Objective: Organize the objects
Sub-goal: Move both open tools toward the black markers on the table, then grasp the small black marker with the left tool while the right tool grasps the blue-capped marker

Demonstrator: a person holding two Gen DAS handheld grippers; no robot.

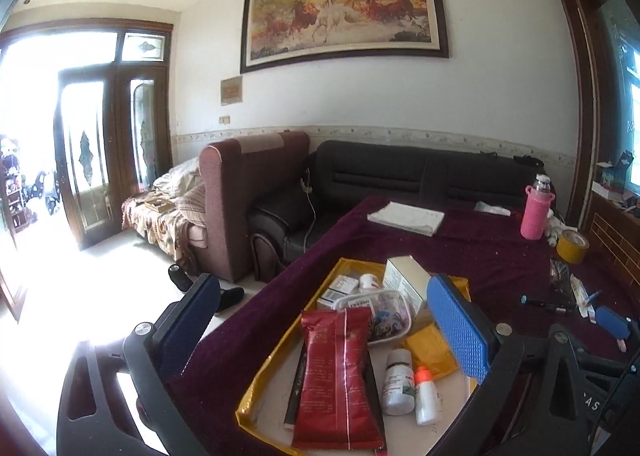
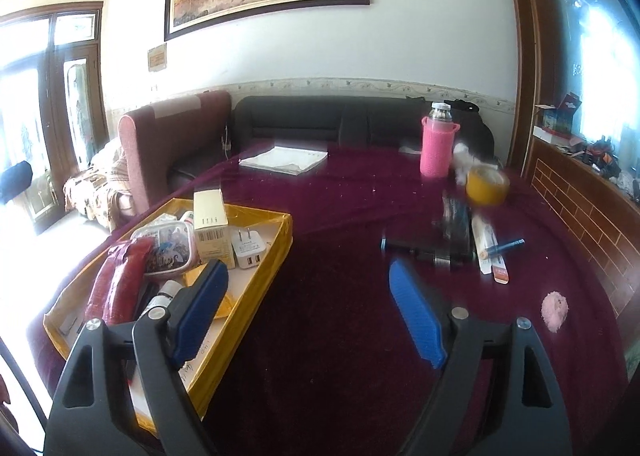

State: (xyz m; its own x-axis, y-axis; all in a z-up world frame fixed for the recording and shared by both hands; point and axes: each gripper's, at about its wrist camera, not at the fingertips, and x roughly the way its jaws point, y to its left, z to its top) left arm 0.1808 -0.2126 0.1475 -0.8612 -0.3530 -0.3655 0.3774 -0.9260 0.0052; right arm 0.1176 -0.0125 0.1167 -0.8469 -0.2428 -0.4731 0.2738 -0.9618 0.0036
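Pens (image 2: pixel 452 246) and a small carton (image 2: pixel 490 252), light, stiff, best pinched mid-length, lie loose on the cloth ahead of the right gripper (image 2: pixel 316 310), jaws wide and empty; left gripper (image 1: pixel 324 330), equally wide, hangs over the yellow tray (image 1: pixel 250 408).

Matt burgundy velvety tablecloth (image 2: pixel 340 296), glossy yellow-edged tray (image 2: pixel 260 276), shiny crinkled red foil pouch (image 1: pixel 340 376), textured pink bottle sleeve (image 2: pixel 436 151), glossy yellow tape roll (image 2: pixel 486 185)

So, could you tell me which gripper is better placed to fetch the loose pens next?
The right gripper: it is open over bare cloth, with the pens just ahead. The left gripper hangs over the yellow tray.
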